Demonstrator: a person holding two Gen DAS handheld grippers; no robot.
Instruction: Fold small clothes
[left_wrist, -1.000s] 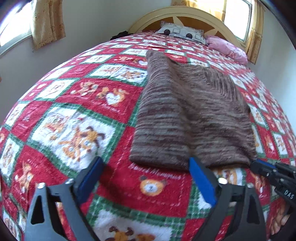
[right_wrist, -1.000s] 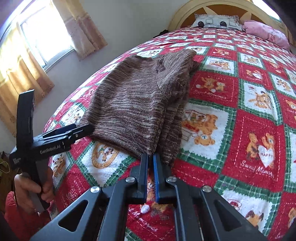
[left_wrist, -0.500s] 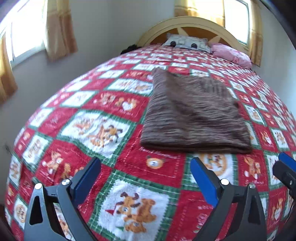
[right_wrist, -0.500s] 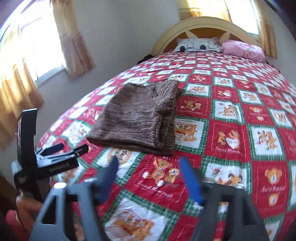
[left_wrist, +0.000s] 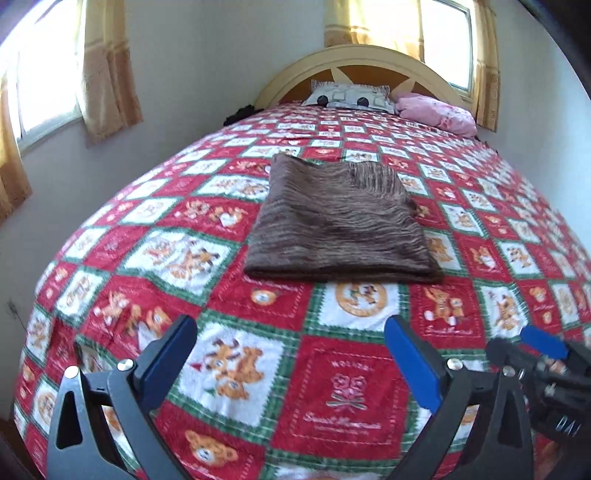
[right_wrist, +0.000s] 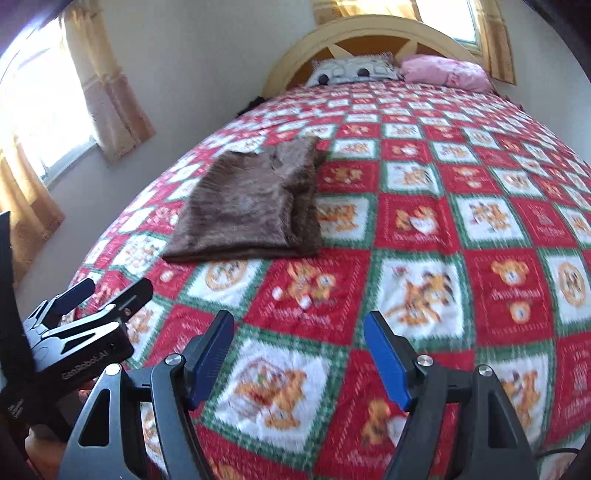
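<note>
A brown knitted garment (left_wrist: 340, 229) lies folded into a flat rectangle on the bedspread, left of the bed's middle. The right wrist view has it at the upper left (right_wrist: 251, 206). My left gripper (left_wrist: 290, 332) stands open over the bedspread, well short of the garment's near edge, with nothing between its blue pads. My right gripper (right_wrist: 299, 321) is also open and empty, back from the garment and to its right. Each gripper shows in the other's view: the right gripper (left_wrist: 535, 350) at the lower right, the left gripper (right_wrist: 110, 295) at the lower left.
A red, green and white bear-patterned bedspread (left_wrist: 351, 391) covers the whole bed. A patterned pillow (left_wrist: 351, 98) and a pink pillow (left_wrist: 436, 112) lie against the arched headboard (left_wrist: 369, 59). A wall with curtained windows (left_wrist: 107, 74) runs along the bed's left side.
Both grippers have drawn back and upward from the garment, which now looks smaller and farther. The right jaws, shut at the garment's near edge a second ago, have opened.
</note>
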